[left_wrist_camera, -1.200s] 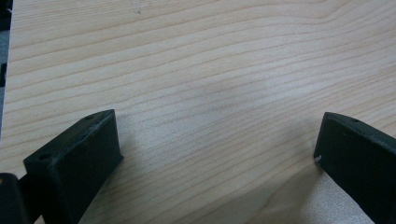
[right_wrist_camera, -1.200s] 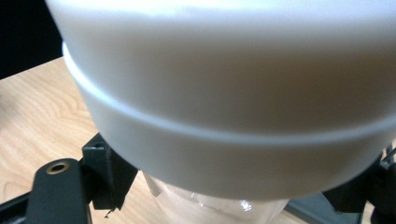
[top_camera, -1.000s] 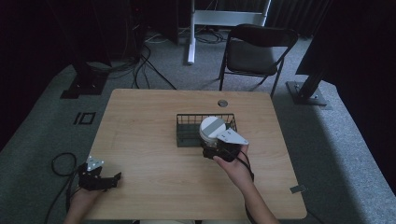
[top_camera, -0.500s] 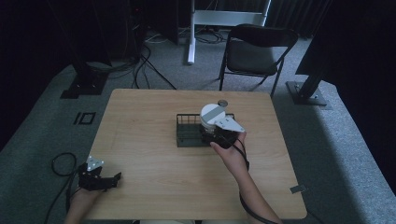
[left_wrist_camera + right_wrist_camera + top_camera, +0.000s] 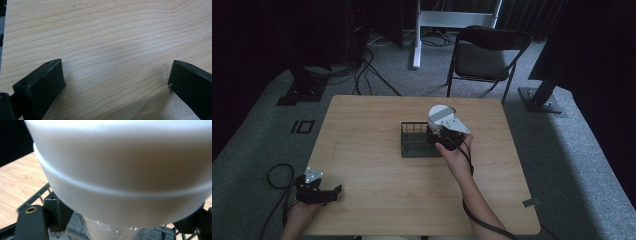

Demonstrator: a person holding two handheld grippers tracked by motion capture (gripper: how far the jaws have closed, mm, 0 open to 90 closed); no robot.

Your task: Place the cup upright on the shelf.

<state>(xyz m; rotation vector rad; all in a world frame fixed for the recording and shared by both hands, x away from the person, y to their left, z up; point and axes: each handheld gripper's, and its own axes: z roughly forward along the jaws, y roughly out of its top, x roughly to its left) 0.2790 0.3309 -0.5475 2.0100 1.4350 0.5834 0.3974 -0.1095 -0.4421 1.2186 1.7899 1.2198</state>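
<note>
The right gripper (image 5: 443, 134) is clamping its two black jaws on the sides of a white, round plastic container with a grey band (image 5: 440, 116); in the right gripper view that container (image 5: 125, 170) is bulging between the jaws, with the mesh below it. Compared with a second ago, the hand has been carrying it away from the person, from the near right corner of the black wire basket (image 5: 414, 142) to a spot over the basket's far right end. Whether the container is touching the basket yet cannot be told. Judging from this, the work is moving toward setting the container into the basket, and lowering and release are probably coming next. The left gripper (image 5: 319, 192) is resting at the near left corner of the light wooden table (image 5: 372, 175), unmoved, its jaws spread wide and gripping nothing, with bare wood grain (image 5: 112, 50) between them.
</note>
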